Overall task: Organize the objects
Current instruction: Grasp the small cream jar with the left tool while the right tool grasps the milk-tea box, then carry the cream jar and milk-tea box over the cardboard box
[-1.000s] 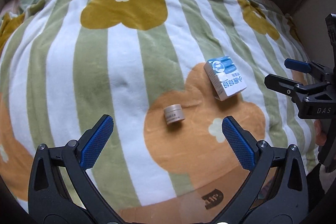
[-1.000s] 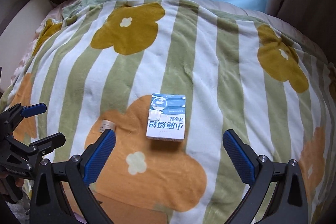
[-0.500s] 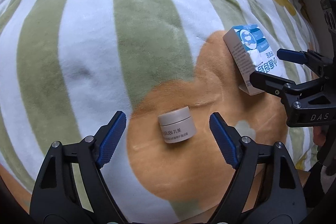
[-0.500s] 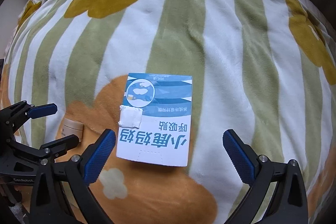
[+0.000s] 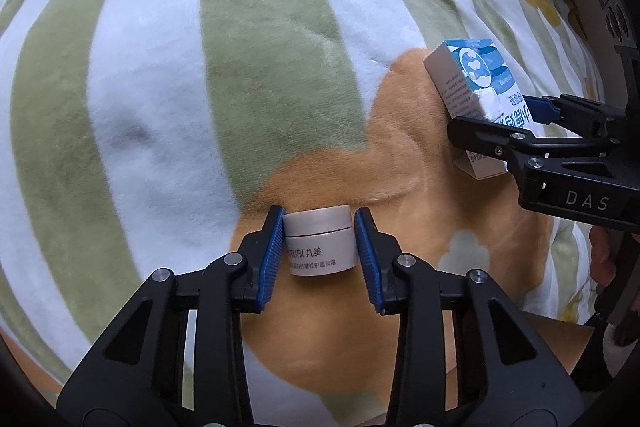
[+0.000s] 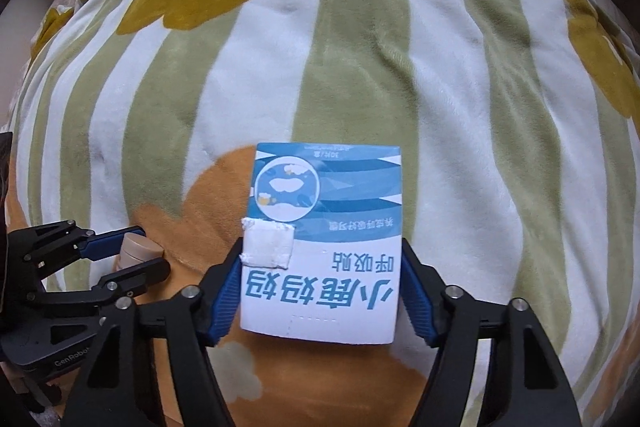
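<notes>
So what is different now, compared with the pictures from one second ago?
Both tongs came down onto the blanket. The left tongs, open before, shut on the jar. The right tongs, also open before, now sit at both sides of the box and are closing on it. Jar and box lie where they lay, on the orange flower.

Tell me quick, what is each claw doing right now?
Left gripper: shut on the jar.
Right gripper: closing on the box, pads at its sides.
</notes>
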Motion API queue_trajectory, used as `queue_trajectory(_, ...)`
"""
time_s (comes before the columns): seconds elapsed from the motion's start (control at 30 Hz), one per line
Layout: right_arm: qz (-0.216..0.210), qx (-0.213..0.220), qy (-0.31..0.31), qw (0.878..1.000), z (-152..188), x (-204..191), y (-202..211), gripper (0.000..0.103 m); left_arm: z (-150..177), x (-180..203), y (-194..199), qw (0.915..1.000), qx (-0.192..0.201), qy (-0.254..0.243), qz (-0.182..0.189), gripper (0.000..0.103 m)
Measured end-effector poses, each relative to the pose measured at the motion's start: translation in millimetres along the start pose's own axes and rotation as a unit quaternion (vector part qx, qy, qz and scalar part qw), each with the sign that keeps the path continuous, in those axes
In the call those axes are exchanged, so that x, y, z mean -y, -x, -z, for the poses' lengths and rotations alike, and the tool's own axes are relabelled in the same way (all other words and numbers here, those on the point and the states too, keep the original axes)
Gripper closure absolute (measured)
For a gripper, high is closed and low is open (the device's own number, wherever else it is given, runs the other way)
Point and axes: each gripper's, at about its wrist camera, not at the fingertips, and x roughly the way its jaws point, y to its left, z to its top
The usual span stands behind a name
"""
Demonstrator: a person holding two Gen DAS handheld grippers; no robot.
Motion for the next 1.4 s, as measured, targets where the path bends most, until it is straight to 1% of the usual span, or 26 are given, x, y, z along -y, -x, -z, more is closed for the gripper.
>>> queue_trajectory(0.1,0.008,0.009,0.004,1.000,5,-2,5,0.039,1,1,5,0.9999,0.009,-0.007,0.006,0.071)
queue_trajectory(0.37,0.005,0.016,-0.003,1.000,21,4,23,0.039,-2,3,30,0.9992,0.035,-0.012,0.015,0.071)
queue_trajectory(0.5,0.005,0.026,-0.006,1.000,28,8,41,0.039,2,3,53,0.9984,0.051,-0.013,0.021,0.071)
queue_trajectory(0.63,0.004,0.042,0.002,0.999,30,5,66,0.039,4,8,79,0.9971,0.071,-0.013,0.025,0.071)
queue_trajectory(0.73,0.000,0.054,0.007,0.998,26,-4,84,0.039,3,14,98,0.9959,0.086,-0.013,0.027,0.071)
queue_trajectory(0.77,-0.002,0.058,0.009,0.998,19,-13,87,0.039,6,14,107,0.9953,0.092,-0.012,0.027,0.071)
queue_trajectory(0.9,-0.012,0.078,0.019,0.997,19,-29,110,0.039,14,20,138,0.9928,0.115,-0.012,0.028,0.071)
queue_trajectory(1.1,-0.032,0.108,0.034,0.993,37,-45,159,0.039,38,34,186,0.9882,0.150,-0.006,0.028,0.071)
queue_trajectory(1.23,-0.047,0.124,0.045,0.990,58,-53,189,0.039,67,42,214,0.9853,0.169,0.003,0.028,0.071)
queue_trajectory(1.4,-0.061,0.129,0.058,0.988,92,-60,213,0.039,109,47,235,0.9824,0.183,0.026,0.027,0.071)
